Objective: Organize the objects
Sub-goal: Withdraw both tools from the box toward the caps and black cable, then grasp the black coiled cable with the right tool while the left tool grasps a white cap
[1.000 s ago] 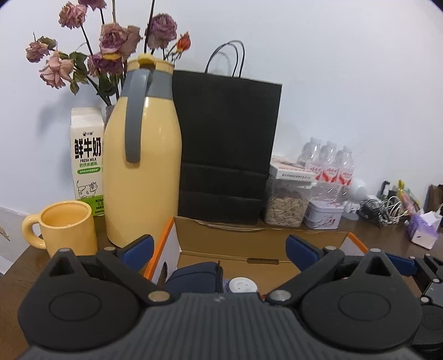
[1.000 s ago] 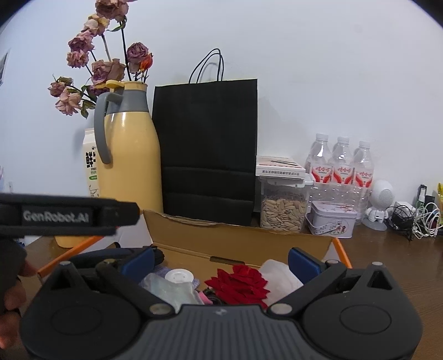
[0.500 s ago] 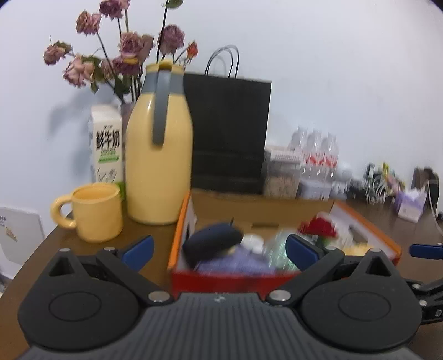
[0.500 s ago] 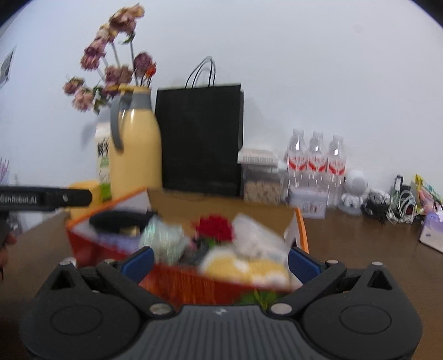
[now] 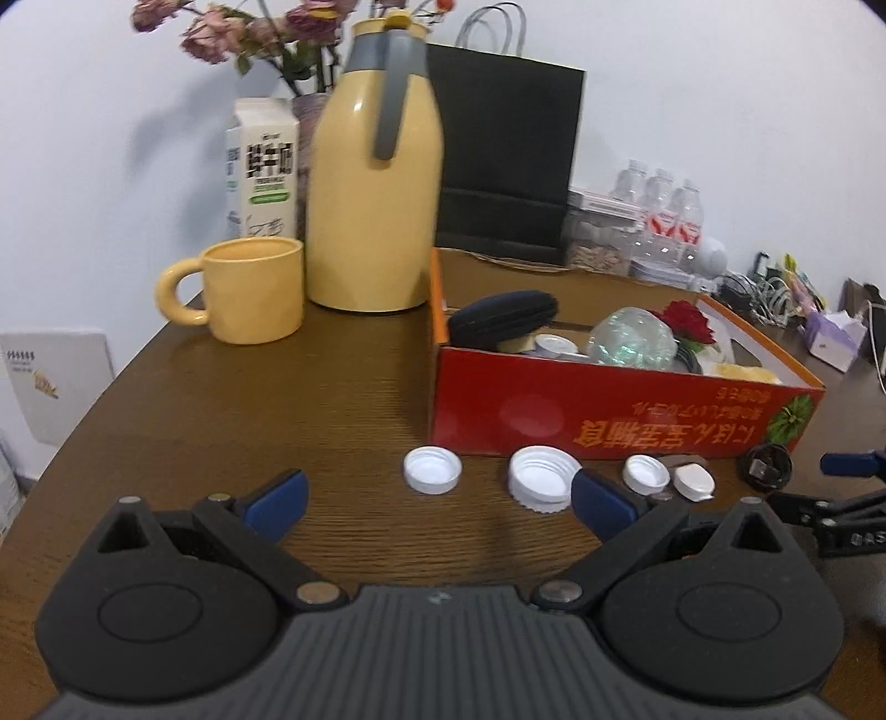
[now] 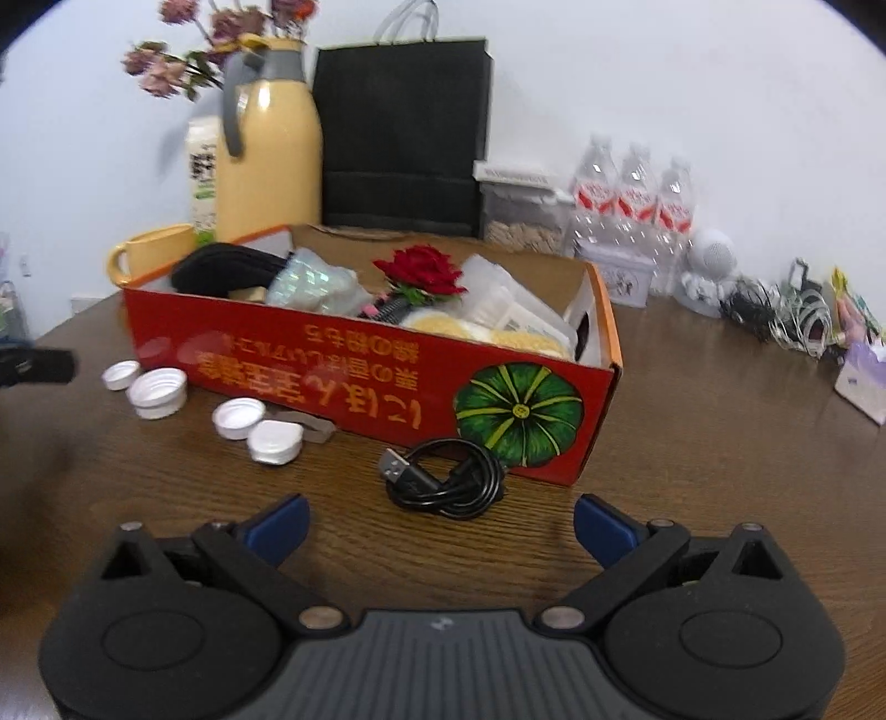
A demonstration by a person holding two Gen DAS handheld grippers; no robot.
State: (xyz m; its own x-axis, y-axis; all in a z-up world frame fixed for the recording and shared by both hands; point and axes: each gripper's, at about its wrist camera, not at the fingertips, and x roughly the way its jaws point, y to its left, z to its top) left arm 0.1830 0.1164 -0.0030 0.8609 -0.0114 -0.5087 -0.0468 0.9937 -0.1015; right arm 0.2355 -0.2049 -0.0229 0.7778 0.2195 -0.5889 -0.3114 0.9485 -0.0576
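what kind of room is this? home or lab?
Looks like a home or small office, not a lab: a wooden table against a white wall, holding a yellow flask and mug, a milk carton, dried flowers and a red box of odds and ends.

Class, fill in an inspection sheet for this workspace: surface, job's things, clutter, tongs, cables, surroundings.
Surface: dark brown wooden table, bare in front of the left tongs.
Job's things: four white plastic bottle caps and a coiled black USB cable lie on the table in front of the red cardboard box, which holds a red fabric rose, a black case and packets.
Clutter: yellow mug, yellow thermos jug, milk carton, black paper bag, water bottles.
Tongs: left tongs open, empty; right tongs wide but closing, nothing between them.
Cables: tangled wires at the far right.
Surroundings: white wall, dried flowers.
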